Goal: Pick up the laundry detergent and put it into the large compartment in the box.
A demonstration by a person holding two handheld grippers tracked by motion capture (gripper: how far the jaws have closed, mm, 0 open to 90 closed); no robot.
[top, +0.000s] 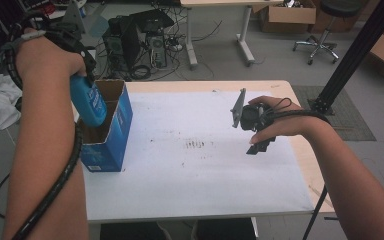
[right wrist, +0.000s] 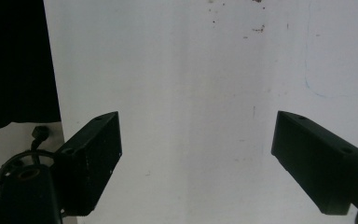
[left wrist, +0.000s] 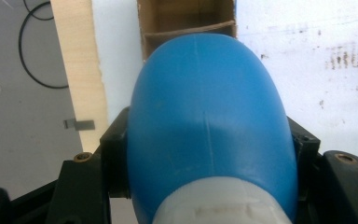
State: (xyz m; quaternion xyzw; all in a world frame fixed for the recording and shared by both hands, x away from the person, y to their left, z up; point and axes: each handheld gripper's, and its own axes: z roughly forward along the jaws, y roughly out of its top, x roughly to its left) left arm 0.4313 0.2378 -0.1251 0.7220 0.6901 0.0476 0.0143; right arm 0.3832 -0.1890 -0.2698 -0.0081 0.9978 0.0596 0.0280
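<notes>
High view: the blue bottle (top: 88,102) is clamped in the left gripper (top: 82,75) and is held base-down over the open top of the blue carton (top: 111,132), which stands at the left edge of the table (top: 200,170). Judged from this, the pick-up is complete; lowering into the carton and release remain. The right gripper (top: 257,145) is held above the bare middle-right of the table, well apart from the carton, so open room is available on that side.

Left gripper view: the bottle (left wrist: 205,121) is pressed between both black jaws near its white cap. Beyond its base, the carton's brown interior (left wrist: 186,18) with a cardboard divider is seen. The compartment is narrow against the bottle's width, so little clearance is expected at the carton walls. The table edge lies just beside the carton.

Right gripper view: the jaws of the right gripper (right wrist: 196,154) stand wide apart, with nothing between them, over white table surface (right wrist: 191,70).
</notes>
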